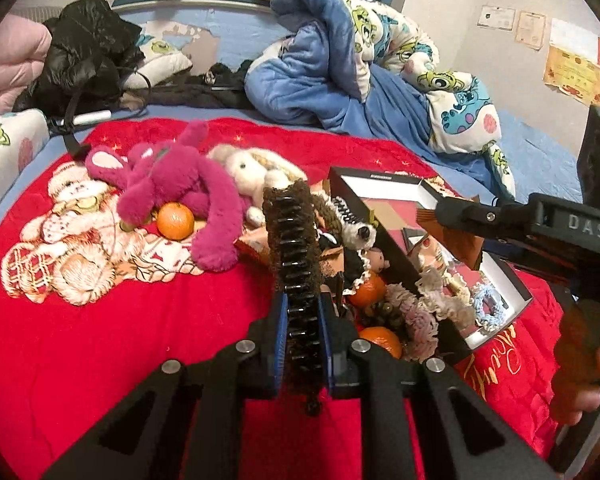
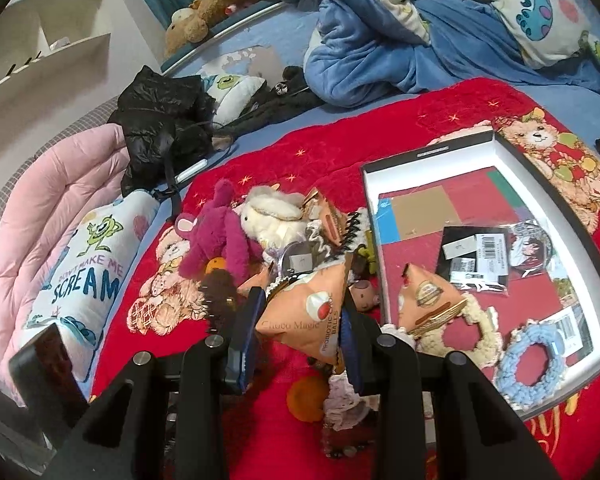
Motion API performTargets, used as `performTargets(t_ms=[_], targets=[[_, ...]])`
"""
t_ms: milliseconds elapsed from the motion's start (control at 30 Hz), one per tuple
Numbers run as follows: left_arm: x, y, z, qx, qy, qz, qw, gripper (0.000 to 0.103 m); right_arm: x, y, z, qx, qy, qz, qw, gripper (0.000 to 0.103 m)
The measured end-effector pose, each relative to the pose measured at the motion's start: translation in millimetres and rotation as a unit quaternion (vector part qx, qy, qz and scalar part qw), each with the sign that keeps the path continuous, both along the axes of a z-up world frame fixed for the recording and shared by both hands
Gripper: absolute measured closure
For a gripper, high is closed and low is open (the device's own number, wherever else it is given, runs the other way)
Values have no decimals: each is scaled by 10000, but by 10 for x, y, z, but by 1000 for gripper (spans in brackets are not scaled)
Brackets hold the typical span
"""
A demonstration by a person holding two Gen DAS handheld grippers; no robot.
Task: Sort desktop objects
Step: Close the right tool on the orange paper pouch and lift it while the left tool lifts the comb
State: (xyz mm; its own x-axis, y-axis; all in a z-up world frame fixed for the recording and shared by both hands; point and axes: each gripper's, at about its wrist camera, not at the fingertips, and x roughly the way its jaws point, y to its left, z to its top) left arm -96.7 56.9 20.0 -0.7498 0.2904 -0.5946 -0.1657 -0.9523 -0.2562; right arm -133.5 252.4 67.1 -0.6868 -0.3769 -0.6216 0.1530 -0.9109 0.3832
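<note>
Both claws are closed on things above the red blanket [image 1: 140, 340]: a brown toothed hair clip [image 1: 296, 248] is pinched by the left claw [image 1: 303, 344], and an orange snack packet [image 2: 308, 312] is gripped by the right claw [image 2: 300, 340]. Beside them an open box [image 2: 556, 216] is seen holding scrunchies and packets.

Magenta plush toy [image 1: 188, 184], red blanket [image 1: 140, 340]
</note>
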Motion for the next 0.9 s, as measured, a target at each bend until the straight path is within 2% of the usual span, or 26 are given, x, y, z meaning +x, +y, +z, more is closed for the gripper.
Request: performTargets(t_ms=[233,367,533,667,900], targets=[[159,284,129,-8,209,-342,9992,88,105,388,88,-104,104,-336,9993,69],[240,616,211,-54,337,-585,9977,88,198,701,138,-199,169,-582,9980,69],[254,1095,268,-23,296,-971,9948,88,300,1082,157,-219,191,-841,9960,69],[243,1385,301,78,323,-1107,9933,88,373,1391,138,-186,185,-1036,9943,69],[144,1740,226,-149,279,-1188,9924,88,366,1725,11,-243,81,-1195,9925,69]])
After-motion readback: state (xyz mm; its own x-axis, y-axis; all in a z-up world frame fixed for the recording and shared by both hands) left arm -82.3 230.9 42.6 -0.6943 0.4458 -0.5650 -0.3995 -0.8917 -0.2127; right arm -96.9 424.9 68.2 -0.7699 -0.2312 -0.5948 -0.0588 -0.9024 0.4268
